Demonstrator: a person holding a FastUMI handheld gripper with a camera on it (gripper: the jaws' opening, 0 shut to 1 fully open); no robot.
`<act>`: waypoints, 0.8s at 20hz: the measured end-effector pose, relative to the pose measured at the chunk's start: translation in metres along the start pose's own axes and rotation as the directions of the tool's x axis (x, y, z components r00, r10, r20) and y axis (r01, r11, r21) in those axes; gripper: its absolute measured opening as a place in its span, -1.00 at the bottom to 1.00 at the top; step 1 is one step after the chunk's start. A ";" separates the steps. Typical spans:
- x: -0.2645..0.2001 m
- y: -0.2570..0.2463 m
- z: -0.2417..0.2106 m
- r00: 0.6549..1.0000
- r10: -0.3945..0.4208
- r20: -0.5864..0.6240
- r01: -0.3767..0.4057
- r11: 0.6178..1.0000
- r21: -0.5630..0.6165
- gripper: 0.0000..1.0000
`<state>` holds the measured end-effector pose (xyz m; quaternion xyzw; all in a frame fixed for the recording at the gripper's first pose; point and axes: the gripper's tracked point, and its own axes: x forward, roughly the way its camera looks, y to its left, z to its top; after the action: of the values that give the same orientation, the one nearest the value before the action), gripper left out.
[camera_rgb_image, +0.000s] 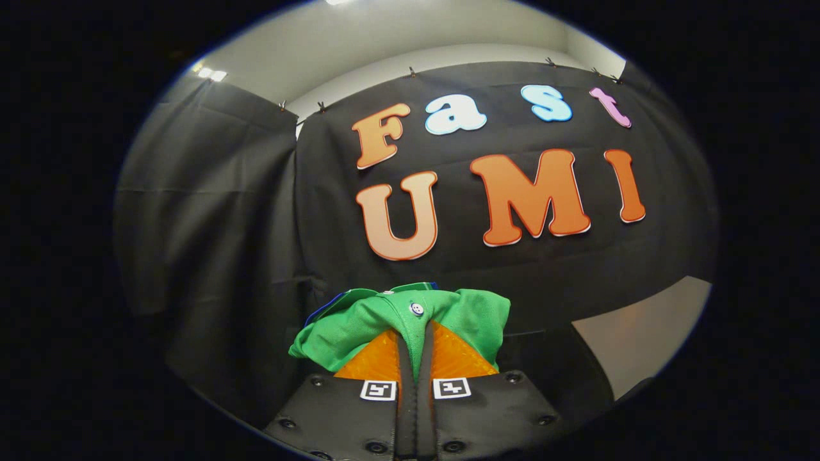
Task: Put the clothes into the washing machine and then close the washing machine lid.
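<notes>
Between the two fingers [378,362] of the claw [415,358] a green garment [359,323] is pinched: the fingers stand almost together, with just a thin fold of the cloth running down the narrow gap between them, so the claw is closed on the garment and both fingers press on it. The cloth bunches up just ahead of the fingertips and spills to either side of them, more to the one side than the other. A small pale button [416,309] sits on the fold right above the gap, and a sliver of blue fabric [333,299] peeps out at the garment's far edge; whether that is a lining, a collar or a second piece I cannot tell.

Beyond the garment hangs the black cloth wall [211,211] of the booth, with a pale wall [640,339] strip showing low down beside it. The claw looks to be held up and pointed level at the wall, the garment hanging clear of any surface.

I judge the step in hand to be the carry: the clothing is picked up and is on its way to the washing machine. The next move calls for swinging the claw round and down until the drum opening comes under the garment, lowering the bunch well inside, and then parting the fingers so the cloth drops free without snagging on the rim; the lid comes after that
</notes>
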<state>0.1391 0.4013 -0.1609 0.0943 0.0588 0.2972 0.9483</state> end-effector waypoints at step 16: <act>0.063 -0.031 -0.331 0.796 -0.189 -0.575 0.224 0.974 -0.009 -0.84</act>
<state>0.1525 0.4597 -0.4937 0.0217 0.3593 0.2046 0.9102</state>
